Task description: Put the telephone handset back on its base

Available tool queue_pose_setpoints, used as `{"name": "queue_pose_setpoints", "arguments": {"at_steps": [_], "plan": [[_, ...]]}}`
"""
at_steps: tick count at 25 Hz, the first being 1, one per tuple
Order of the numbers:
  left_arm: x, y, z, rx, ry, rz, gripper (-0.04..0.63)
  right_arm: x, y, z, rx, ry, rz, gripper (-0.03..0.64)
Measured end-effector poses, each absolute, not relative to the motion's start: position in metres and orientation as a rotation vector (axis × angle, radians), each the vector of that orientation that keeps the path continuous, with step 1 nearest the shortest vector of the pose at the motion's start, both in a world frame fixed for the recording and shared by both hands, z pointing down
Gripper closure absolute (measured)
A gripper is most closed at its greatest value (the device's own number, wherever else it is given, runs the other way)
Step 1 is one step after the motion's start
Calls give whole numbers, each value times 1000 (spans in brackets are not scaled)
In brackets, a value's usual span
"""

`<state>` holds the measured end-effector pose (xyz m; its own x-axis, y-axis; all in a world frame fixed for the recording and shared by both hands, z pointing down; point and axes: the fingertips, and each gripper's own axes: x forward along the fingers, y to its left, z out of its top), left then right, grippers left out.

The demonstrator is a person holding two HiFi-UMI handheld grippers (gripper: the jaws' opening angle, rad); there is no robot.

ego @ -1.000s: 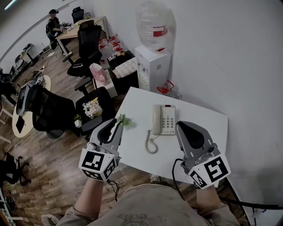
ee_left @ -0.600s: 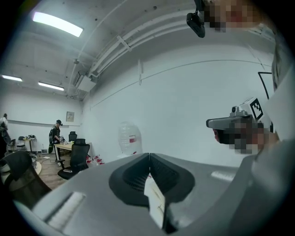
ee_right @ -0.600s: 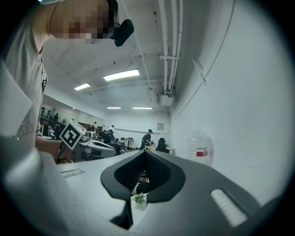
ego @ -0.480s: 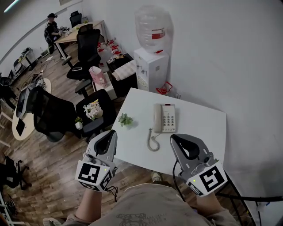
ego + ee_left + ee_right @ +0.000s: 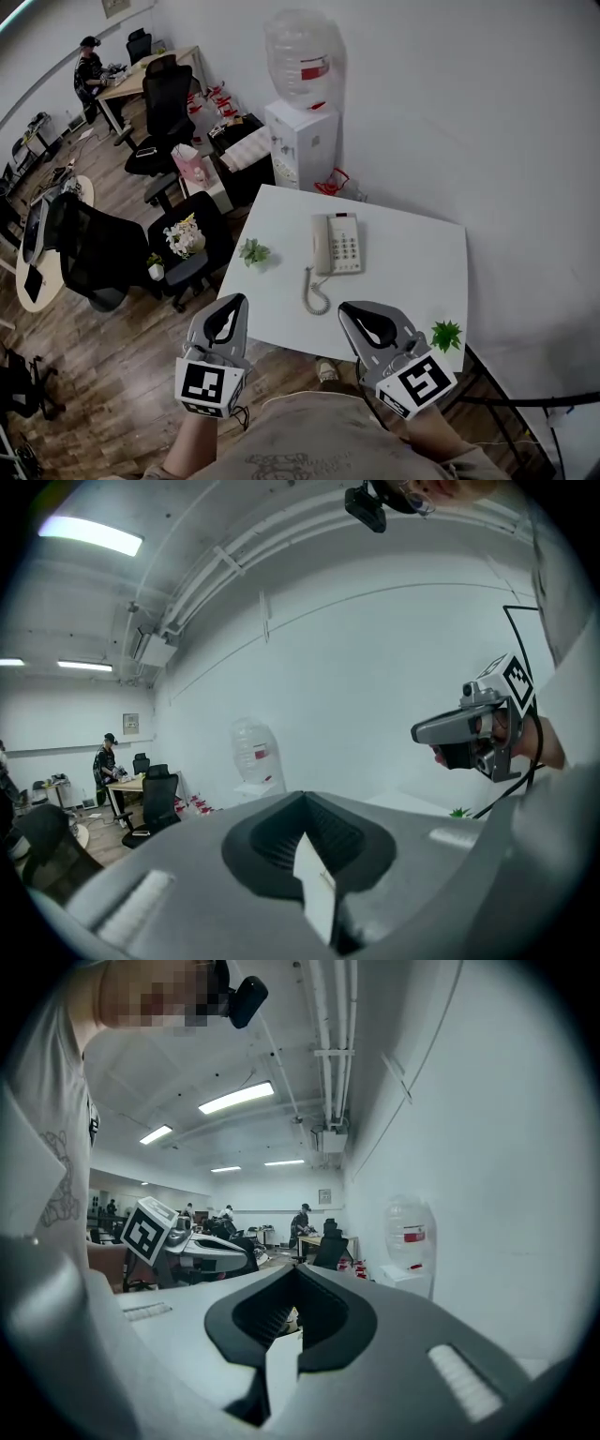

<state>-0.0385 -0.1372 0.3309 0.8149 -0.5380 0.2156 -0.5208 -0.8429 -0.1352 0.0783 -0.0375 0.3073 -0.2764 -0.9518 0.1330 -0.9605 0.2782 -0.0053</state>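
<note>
A beige telephone (image 5: pixel 337 244) lies on the white table (image 5: pixel 403 281), its handset (image 5: pixel 322 246) resting on the left side of the base. A coiled cord (image 5: pixel 313 292) trails toward the table's front edge. My left gripper (image 5: pixel 236 302) hangs shut in front of the table's left corner, over the floor. Near the front edge my right gripper (image 5: pixel 349 311) is shut too, close to the cord's end. Neither holds anything. Each gripper view shows its own jaws closed tip to tip, the left gripper (image 5: pixel 302 799) and the right gripper (image 5: pixel 292 1269) raised toward the room.
Two small green plants sit on the table, one at the left edge (image 5: pixel 253 251) and one at the front right corner (image 5: pixel 446 335). A water dispenser (image 5: pixel 300 131) stands behind the table. Black office chairs (image 5: pixel 94 248) and a flower pot (image 5: pixel 180 236) fill the floor at left.
Both grippers have drawn back toward my body, away from the telephone. The view has shifted, bringing the front right plant into sight.
</note>
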Motion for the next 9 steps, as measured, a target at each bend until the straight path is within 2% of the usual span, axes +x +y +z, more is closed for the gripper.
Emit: {"name": "queue_pose_setpoints", "arguments": {"at_steps": [9], "plan": [[-27,-127,323,-2939,776,-314,595,93,-28,309,1907,-2350,141,592]]}}
